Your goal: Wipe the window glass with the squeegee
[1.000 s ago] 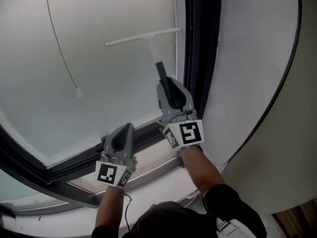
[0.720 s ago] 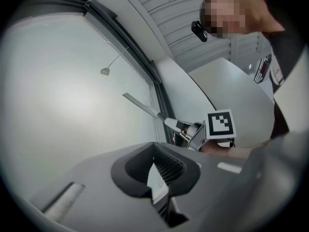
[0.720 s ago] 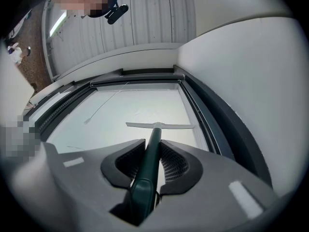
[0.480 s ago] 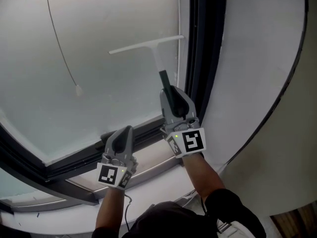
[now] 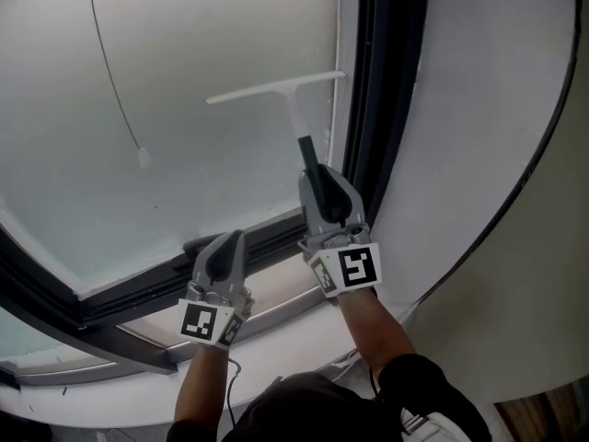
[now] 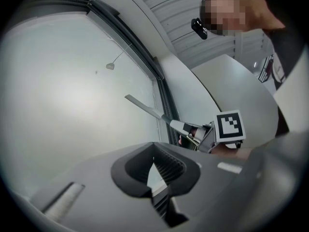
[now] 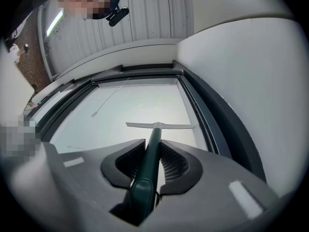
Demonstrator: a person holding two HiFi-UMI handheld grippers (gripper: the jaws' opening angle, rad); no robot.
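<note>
Head view shows the right gripper [image 5: 319, 180], fingers clenched on the dark-green-handled, white-bladed squeegee [image 5: 293, 99] against the frosted window glass [image 5: 184, 127] near its right edge, left gripper [image 5: 227, 245] pinched empty; wiping seems midway.

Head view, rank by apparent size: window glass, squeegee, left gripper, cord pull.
1. window glass
2. squeegee
3. left gripper, which is nearer the camera, so its rank against the squeegee is unsure
4. cord pull

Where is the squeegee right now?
In the head view, the squeegee sits on the window glass by its right window frame, handle in the right gripper.
</note>
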